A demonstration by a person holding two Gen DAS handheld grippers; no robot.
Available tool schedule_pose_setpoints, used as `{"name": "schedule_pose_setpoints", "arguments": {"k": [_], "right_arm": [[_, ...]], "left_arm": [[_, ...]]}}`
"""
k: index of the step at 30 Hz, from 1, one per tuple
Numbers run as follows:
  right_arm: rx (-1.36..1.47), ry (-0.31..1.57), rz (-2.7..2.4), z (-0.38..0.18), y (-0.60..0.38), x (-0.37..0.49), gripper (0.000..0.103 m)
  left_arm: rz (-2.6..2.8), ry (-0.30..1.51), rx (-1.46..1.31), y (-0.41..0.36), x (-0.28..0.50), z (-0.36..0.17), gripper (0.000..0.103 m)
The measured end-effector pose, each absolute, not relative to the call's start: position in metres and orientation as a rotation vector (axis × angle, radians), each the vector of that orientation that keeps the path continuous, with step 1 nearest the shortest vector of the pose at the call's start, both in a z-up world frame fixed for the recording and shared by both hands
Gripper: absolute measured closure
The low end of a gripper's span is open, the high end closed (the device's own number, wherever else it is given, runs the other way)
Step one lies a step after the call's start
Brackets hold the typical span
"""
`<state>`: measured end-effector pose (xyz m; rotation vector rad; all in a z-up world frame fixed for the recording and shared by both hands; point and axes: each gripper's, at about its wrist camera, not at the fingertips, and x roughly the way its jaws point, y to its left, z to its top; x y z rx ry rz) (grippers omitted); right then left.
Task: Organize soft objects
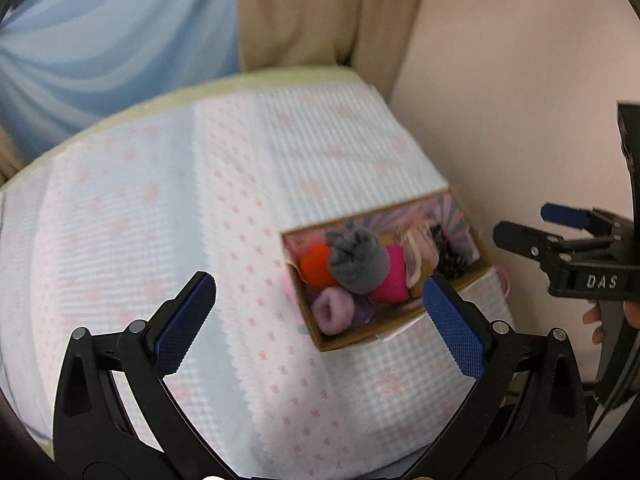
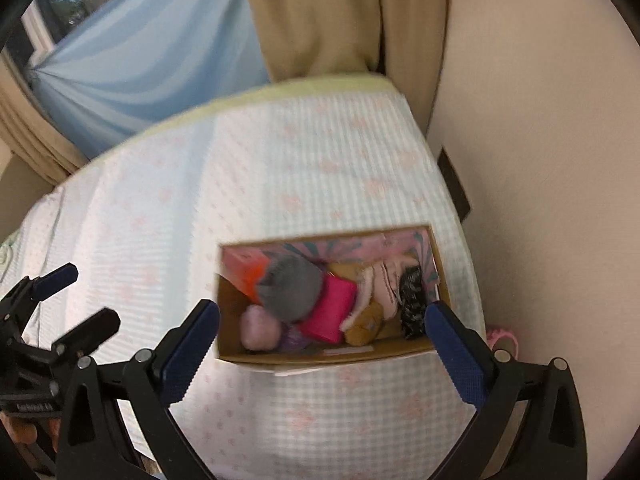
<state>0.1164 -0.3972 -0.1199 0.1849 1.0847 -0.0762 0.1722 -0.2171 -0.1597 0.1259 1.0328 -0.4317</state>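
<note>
A cardboard box [image 2: 320, 354] [image 1: 352, 340] sits on the bed near its right edge, filled with several rolled socks. A grey roll [image 2: 290, 290] [image 1: 360, 260] lies on top, beside a hot-pink roll [image 2: 330, 314] [image 1: 390, 278], an orange one [image 1: 316, 266], a lilac one [image 2: 260, 326] [image 1: 332, 310], a tan one [image 2: 362, 326] and a black-and-white one [image 2: 412, 306]. My right gripper [image 2: 322, 350] hangs open above the box's near wall, empty. My left gripper [image 1: 320, 320] is open and empty, above the bed just left of the box.
The bed wears a pale blue and white checked cover [image 1: 160, 220] with pink dots. A cream wall [image 2: 540, 160] runs close along the right side. Tan curtains [image 2: 320, 16] and a light blue drape [image 2: 140, 68] hang behind the bed. A pink item [image 2: 506, 338] lies by the wall.
</note>
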Motion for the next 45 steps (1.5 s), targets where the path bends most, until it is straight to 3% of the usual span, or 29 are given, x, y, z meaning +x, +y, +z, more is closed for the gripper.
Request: {"name": "schedule_pose_setpoints", "arguments": {"k": [7,15,45], "right_arm": [[0.13,0.905,-0.053,-0.023,-0.342,0.081,0.001],[0.061,0.761,-0.033,0.032,-0.29,0.047,0.001],[0.058,0.688,-0.062,0.041,-0.274,0.014,0.001]], "left_arm": [[-0.337,0.853,0.038,-0.148,0.137,-0.063,0.0],[-0.231,0.693,0.015,-0.101,0.09,-0.002,0.0],[-0.192,0.603,0.003,-0.081,0.039,0.011,0.0]]}}
